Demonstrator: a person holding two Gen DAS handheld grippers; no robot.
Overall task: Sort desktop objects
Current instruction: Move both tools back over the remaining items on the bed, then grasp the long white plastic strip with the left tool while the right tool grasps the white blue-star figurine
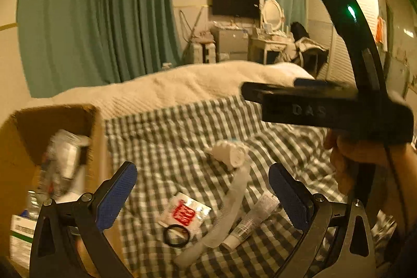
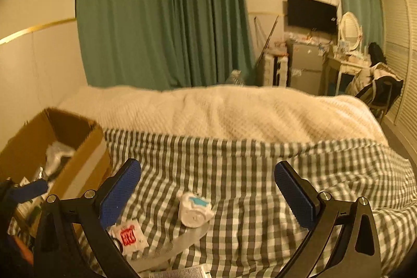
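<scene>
Left gripper (image 1: 202, 196) open wide, blue pads (image 1: 117, 196) spread, nothing between them; it hangs over the bed (image 1: 161, 137), lower centre of the left wrist view. Right gripper (image 2: 207, 193) also open and empty, lower centre of its own view. In the left view the right gripper's black body fills the right side, with the hand (image 1: 349, 160) on its handle at lower right. Items lie on the checked sheet: white roll (image 1: 229, 151) at centre, and a clear comb (image 1: 229, 202) running from just below it toward the bottom of the frame. A tube (image 1: 250, 222) lies just right of the comb, a sachet (image 1: 185, 212) with a red label just left, and a black ring (image 1: 176, 235) overlaps the sachet's lower edge. In the right view the roll (image 2: 194, 210) sits between the fingers, a bit left of centre, with the sachet (image 2: 129, 236) at lower left by the left finger and the comb (image 2: 169, 246) below the roll. The tube is barely visible at the bottom edge there. Cardboard box (image 1: 93, 137) at left of both views, on the bed's left edge, with packets and a bottle inside; contents blurred. A green-and-white carton (image 1: 22, 236) stands at lower left of the left view, in front of the box.
</scene>
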